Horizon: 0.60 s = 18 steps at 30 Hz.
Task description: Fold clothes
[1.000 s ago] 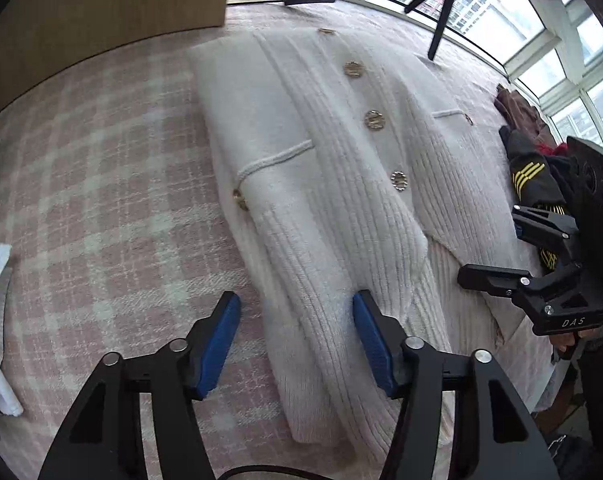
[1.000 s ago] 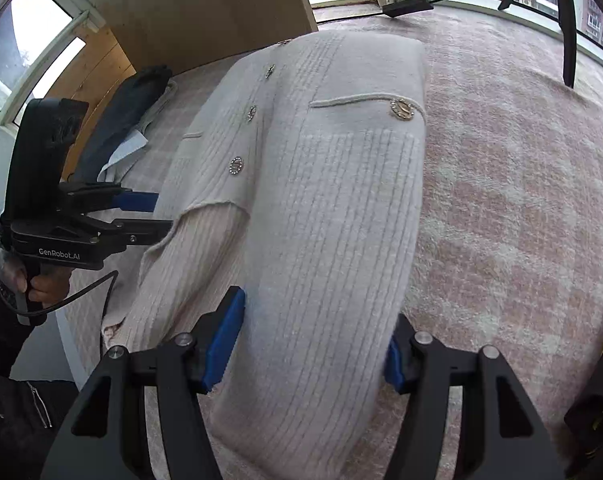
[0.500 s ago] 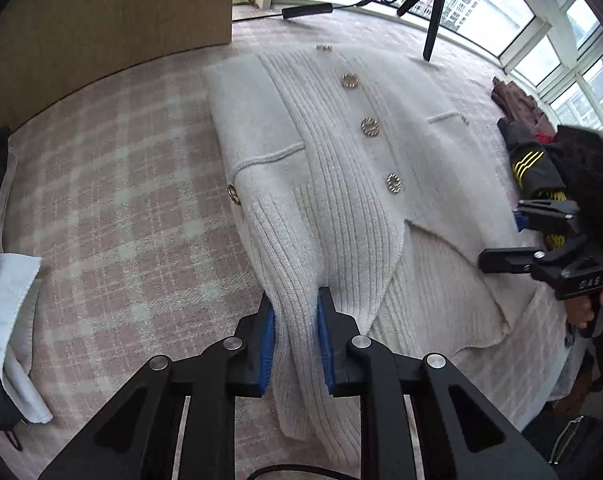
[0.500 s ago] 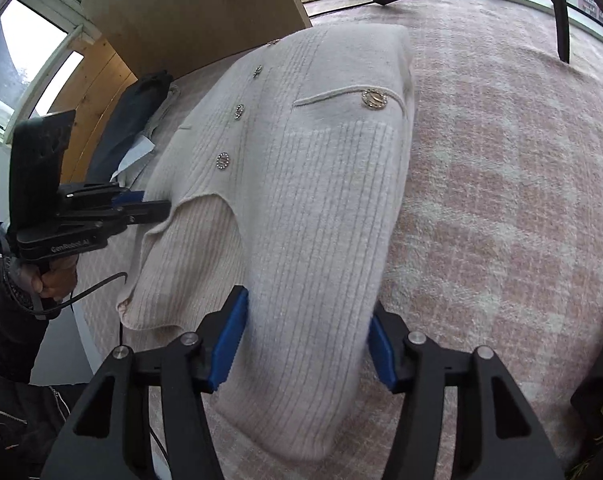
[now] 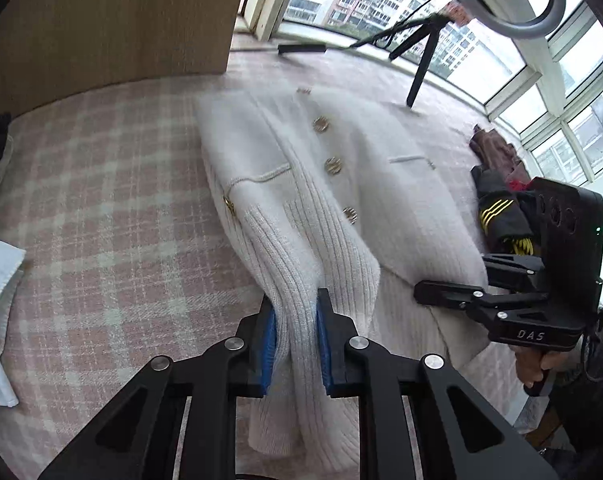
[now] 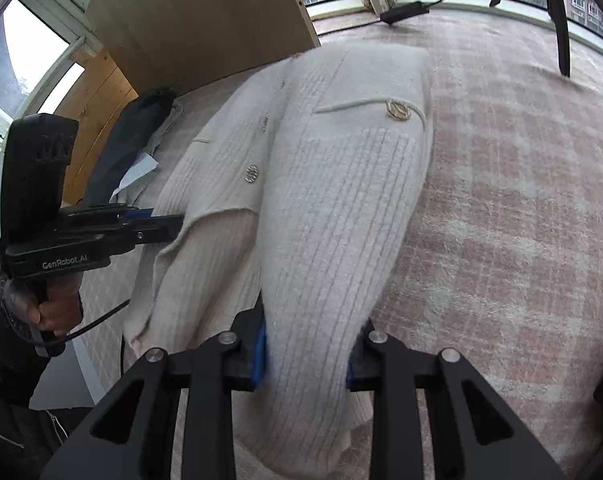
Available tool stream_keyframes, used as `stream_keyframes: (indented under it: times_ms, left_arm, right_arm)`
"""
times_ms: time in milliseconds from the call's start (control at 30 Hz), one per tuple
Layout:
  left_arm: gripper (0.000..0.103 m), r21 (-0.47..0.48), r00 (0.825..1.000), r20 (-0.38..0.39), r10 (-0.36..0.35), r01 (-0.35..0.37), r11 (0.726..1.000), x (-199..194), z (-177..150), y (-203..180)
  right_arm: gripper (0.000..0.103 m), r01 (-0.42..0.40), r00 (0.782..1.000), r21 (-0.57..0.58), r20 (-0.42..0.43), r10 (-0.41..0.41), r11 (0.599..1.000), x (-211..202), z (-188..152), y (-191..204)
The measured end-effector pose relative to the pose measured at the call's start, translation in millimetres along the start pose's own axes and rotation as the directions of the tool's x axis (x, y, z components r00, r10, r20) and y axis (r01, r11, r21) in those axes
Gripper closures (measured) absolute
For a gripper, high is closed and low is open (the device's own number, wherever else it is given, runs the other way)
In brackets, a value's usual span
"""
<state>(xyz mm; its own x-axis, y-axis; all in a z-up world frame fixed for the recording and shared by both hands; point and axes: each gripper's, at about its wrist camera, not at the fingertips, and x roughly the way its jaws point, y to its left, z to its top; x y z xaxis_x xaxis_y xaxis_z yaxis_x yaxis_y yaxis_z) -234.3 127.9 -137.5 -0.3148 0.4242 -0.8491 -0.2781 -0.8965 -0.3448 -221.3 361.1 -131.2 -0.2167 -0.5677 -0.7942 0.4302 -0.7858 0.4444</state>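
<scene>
The cream ribbed knit cardigan with gold buttons [image 5: 301, 184] lies front-up on the pink-and-white checked blanket [image 5: 101, 208]. The left gripper [image 5: 296, 344] is clamped on the folded-in sleeve at the near hem — blue pads pressing the knit. The right gripper [image 6: 306, 350] is closing, the other sleeve bunched between its jaws.

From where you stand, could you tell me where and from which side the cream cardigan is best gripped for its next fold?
Grip the cream cardigan at its ribbed hem, from the near edge, one side each. It lies flat with the hem nearest, and the ribbing bunches easily. The left gripper already pinches it; the right gripper has its jaws closing on the other side.
</scene>
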Motion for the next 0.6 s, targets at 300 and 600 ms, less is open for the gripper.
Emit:
stream_keyframes:
  times_ms: [300,600]
  left_arm:
    - [0.088,-0.03,0.985,0.168,0.033,-0.028,0.999,-103,-4,5]
    - [0.1,-0.067,0.98,0.198,0.015,-0.002,0.998,-144,-20,49]
  right_arm:
    - [0.077,-0.174,0.98,-0.011,0.097,0.175,0.985,-65,15,54]
    - [0.077,-0.171,0.981,-0.108,0.078,0.179,0.979,-60,37,131]
